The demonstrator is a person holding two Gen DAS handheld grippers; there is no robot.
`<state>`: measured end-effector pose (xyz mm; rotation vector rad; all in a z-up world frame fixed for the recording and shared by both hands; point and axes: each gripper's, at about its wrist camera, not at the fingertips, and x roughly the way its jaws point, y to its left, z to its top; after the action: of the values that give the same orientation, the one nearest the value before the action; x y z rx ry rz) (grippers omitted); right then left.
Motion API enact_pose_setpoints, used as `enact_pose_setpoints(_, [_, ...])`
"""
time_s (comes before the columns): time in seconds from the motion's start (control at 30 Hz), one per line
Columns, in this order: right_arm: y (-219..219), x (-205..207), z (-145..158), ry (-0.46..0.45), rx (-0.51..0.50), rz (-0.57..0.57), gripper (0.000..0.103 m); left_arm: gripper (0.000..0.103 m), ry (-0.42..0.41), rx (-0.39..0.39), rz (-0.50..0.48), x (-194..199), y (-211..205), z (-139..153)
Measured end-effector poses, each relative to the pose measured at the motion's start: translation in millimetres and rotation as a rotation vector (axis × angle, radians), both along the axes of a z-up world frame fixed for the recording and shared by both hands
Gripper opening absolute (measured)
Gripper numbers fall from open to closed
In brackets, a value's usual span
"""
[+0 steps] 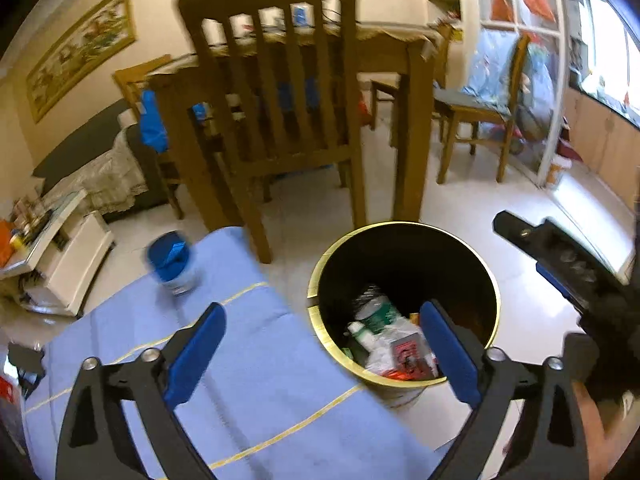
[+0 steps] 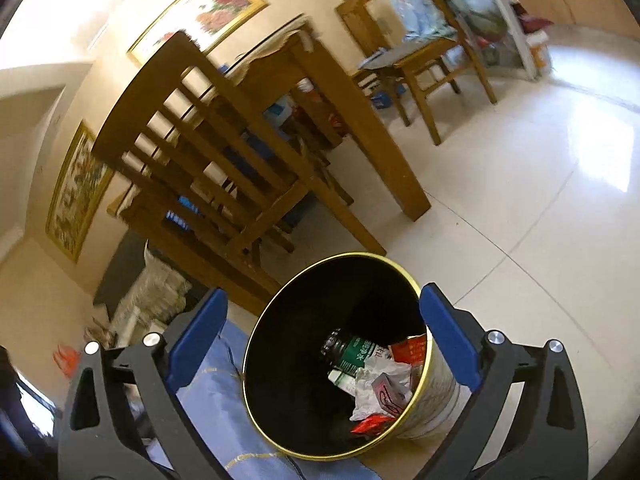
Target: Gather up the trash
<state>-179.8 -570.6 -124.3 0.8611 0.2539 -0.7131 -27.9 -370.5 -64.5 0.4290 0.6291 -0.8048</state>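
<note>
Gold-rimmed bin [image 2: 256, 360] beside blue cloth edge [image 1: 304, 320]; both hand-held grippers [image 1: 322, 352] [image 2: 322, 344] wide open, empty

Glossy tiled floor [image 2: 520, 208], wooden chair [image 1: 276, 80]

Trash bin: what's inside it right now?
The bin holds a green-labelled bottle, crumpled white plastic and red wrappers. Anything beneath that pile is covered, and the dark near side is unreadable.

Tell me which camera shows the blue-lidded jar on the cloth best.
Left wrist. The jar stands in full view on the blue cloth, left of the bin, though motion-blurred. The right wrist view shows only the bin and a strip of cloth; the jar is out of its frame.
</note>
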Motion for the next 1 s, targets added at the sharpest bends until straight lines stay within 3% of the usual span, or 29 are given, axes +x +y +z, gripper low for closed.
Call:
enact_pose_setpoints(0.17, [34, 39, 15, 0.089, -0.138, 0.132, 0.097, 0.096, -0.021, 0.016, 0.149, 17, 85, 5])
enact_pose_setpoints(0.3, [87, 80, 24, 0.156, -0.236, 0.319, 0.097, 0.096, 0.002, 0.026, 0.318, 38, 161, 6])
enact_pose_setpoints(0.53, [211, 120, 10, 0.213, -0.257, 0.597, 0.097, 0.096, 0.045, 0.066, 0.544, 50, 280, -10])
enact_pose_setpoints(0.67, [283, 149, 8, 0.336, -0.262, 0.778, 0.097, 0.096, 0.092, 0.030, 0.633, 48, 334, -8])
enact_pose_setpoints(0.8, [327, 157, 48, 0.351, -0.357, 0.819, 0.097, 0.096, 0.015, -0.031, 0.673, 35, 363, 31])
enact_pose_setpoints(1.0, [365, 134, 135, 0.211, -0.509, 0.790, 0.098, 0.096, -0.058, -0.142, 0.712, 20, 388, 85])
